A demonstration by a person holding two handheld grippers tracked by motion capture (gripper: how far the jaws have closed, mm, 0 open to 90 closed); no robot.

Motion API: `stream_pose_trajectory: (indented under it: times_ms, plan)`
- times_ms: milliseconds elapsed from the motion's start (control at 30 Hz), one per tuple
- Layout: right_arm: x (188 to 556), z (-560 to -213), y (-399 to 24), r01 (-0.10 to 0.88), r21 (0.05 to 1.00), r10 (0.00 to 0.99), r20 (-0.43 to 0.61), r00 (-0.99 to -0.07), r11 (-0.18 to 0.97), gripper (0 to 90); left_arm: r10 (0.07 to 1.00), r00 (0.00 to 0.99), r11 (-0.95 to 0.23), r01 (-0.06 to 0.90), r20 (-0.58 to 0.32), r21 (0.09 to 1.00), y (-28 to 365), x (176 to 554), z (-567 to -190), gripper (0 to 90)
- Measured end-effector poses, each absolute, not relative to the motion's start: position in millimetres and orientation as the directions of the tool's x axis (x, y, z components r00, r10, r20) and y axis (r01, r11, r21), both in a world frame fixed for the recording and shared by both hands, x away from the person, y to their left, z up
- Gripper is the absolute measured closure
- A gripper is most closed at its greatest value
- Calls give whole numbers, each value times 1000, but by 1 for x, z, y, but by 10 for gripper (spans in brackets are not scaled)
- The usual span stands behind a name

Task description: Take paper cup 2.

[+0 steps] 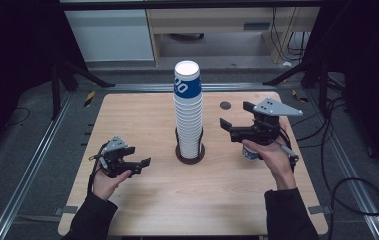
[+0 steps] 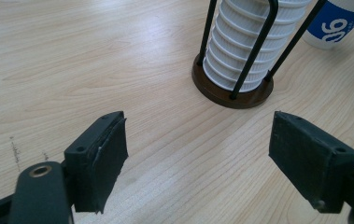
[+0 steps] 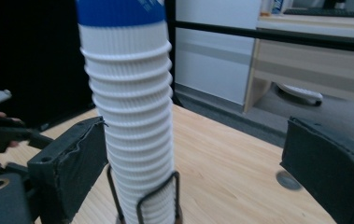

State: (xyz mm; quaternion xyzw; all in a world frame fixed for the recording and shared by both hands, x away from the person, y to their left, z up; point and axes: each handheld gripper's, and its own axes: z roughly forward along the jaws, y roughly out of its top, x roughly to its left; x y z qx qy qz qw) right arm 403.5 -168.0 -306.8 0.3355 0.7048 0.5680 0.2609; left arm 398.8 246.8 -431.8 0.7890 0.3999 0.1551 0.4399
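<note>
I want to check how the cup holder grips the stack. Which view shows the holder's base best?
The left gripper view: the round brown base and black wire uprights show close and sharp around the cup stack. The high view shows the base small, beneath the stack. The right gripper view catches just the wire loops low on the stack.

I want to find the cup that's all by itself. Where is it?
The single cup stands on the table to the right of the cup stack, under the right gripper; the left gripper view shows it beyond the wire holder.
</note>
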Motion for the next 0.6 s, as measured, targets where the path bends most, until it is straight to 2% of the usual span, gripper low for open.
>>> stream_pose_trajectory:
  times_ms: [300, 600]
  plan:
    - [407, -279, -141, 124, 986, 731, 5, -683, 109, 66, 764, 636, -300, 496, -106, 815, 246, 399, -433, 188]
    - [419, -268, -116, 114, 988, 708, 6, -706, 106, 66, 763, 637, -300, 495, -106, 815, 247, 399, -433, 187]
